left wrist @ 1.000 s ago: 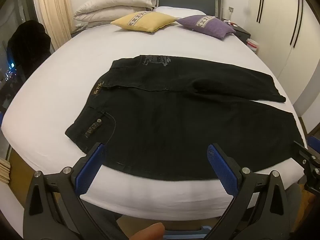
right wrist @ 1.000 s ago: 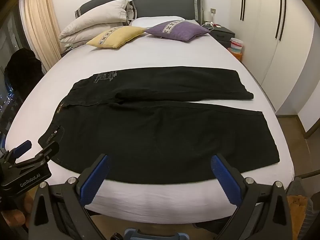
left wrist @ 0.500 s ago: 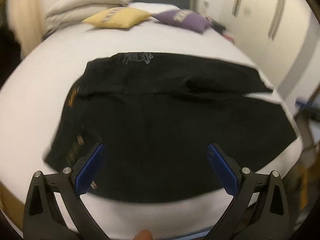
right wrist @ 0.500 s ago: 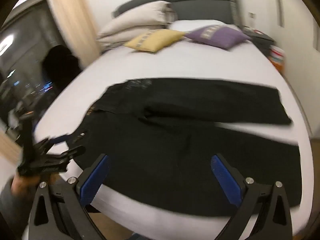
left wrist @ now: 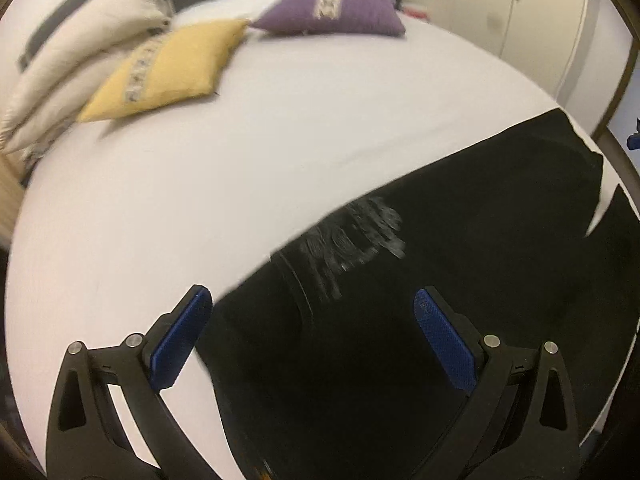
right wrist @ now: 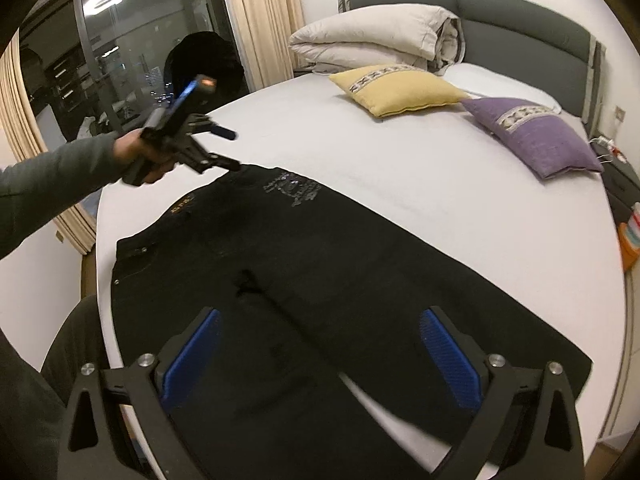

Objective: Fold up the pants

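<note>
The black pants [right wrist: 304, 280] are lying flat on the white bed [right wrist: 440, 200], filling the lower half of the right wrist frame, with the waistband toward the left of the frame and the two legs running toward the lower right. A pale printed design [left wrist: 356, 240] is showing near the centre of the left wrist frame, blurred. The left gripper [left wrist: 312, 340] is sitting at the bottom of its own frame with its blue pads spread wide and nothing between them, hovering over the waist end of the pants. In the right wrist frame that same tool is appearing at the upper left, carried by a hand [right wrist: 140, 156] in a grey sleeve [right wrist: 52, 188], its fingers near the far waist corner; contact cannot be told. The right gripper [right wrist: 320, 356] is gaping just as wide at the bottom of its frame, holding nothing. A yellow cushion [right wrist: 396, 88] and a purple cushion [right wrist: 532, 136] are resting near the headboard.
</note>
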